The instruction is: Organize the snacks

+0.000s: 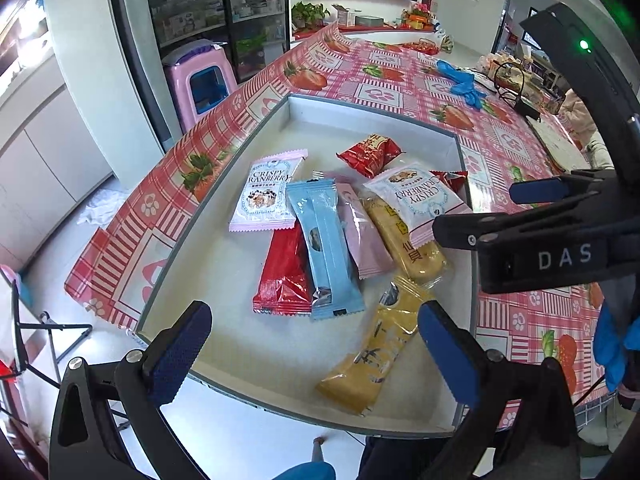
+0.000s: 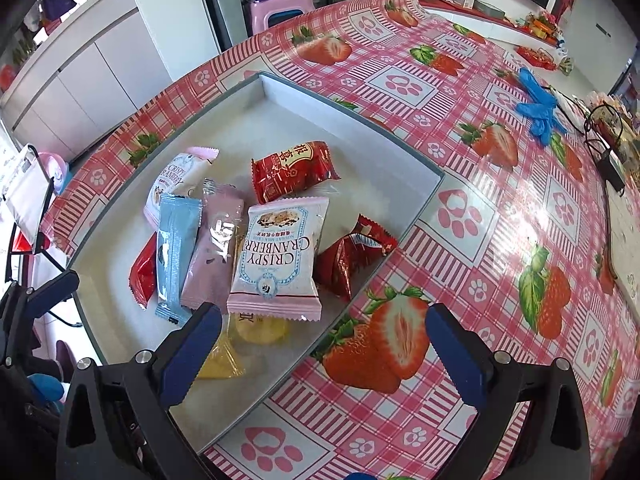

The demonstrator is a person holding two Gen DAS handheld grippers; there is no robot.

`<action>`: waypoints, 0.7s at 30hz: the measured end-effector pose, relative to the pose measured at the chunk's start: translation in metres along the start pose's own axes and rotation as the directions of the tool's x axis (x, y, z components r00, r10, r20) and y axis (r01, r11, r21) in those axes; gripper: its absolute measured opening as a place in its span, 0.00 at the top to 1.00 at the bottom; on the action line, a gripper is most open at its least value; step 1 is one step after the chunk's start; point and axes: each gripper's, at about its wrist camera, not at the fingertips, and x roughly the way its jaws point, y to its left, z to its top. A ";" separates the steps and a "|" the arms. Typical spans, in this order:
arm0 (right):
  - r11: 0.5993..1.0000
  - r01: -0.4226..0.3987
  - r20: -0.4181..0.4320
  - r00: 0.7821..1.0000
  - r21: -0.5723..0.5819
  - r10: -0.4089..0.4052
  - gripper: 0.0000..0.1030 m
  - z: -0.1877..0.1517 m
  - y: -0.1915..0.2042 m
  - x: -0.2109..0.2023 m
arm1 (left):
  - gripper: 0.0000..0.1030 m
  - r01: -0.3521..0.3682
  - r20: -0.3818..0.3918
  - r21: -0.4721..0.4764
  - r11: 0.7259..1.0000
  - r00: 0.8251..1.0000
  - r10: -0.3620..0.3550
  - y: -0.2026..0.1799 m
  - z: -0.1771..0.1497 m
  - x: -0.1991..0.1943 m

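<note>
A shallow white tray (image 1: pixel 372 116) (image 2: pixel 344 108) on the strawberry tablecloth holds several snack packets: two white-and-pink cranberry packs (image 1: pixel 266 194) (image 2: pixel 280 256), a blue bar (image 1: pixel 326 248) (image 2: pixel 174 248), a pink bar (image 1: pixel 362 232) (image 2: pixel 212 260), a long red bar (image 1: pixel 284 272), yellow bars (image 1: pixel 380 344), and small red packs (image 1: pixel 370 152) (image 2: pixel 294 170). Another red pack (image 2: pixel 352 256) leans on the tray's right wall. My left gripper (image 1: pixel 312 360) is open and empty above the tray's near end. My right gripper (image 2: pixel 322 354) is open and empty over the tray's right edge; it also shows in the left wrist view (image 1: pixel 500 208).
Blue gloves (image 1: pixel 460 82) (image 2: pixel 538 108) and a black cable with a box (image 2: pixel 608 152) lie on the far right of the table. A pink stool (image 1: pixel 200 80) stands beyond the table's left edge, by a glass cabinet. A folding stand (image 1: pixel 48 340) is on the floor at left.
</note>
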 end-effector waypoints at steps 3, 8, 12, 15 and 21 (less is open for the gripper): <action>1.000 -0.002 0.003 1.000 0.013 0.002 0.01 -0.004 0.002 -0.001 | 0.00 0.017 -0.003 -0.024 1.000 1.000 -0.017 0.001 -0.003 -0.001; 1.000 -0.001 0.003 1.000 0.009 0.001 0.01 -0.009 0.004 -0.002 | 0.00 0.019 -0.035 -0.033 0.999 0.999 -0.020 0.000 -0.004 0.004; 1.000 -0.009 0.011 1.000 0.019 0.009 0.01 -0.009 0.001 -0.005 | 0.00 0.006 -0.052 -0.038 0.999 0.999 -0.007 -0.001 -0.005 0.008; 0.999 -0.017 0.013 1.000 0.029 0.017 0.01 -0.010 -0.002 -0.006 | 0.00 -0.001 -0.059 -0.052 0.999 0.998 -0.002 0.001 -0.006 0.009; 0.999 -0.023 0.014 1.000 0.040 0.023 0.01 -0.014 -0.004 -0.005 | 0.00 0.007 -0.060 -0.083 0.997 0.998 -0.012 0.007 -0.005 0.009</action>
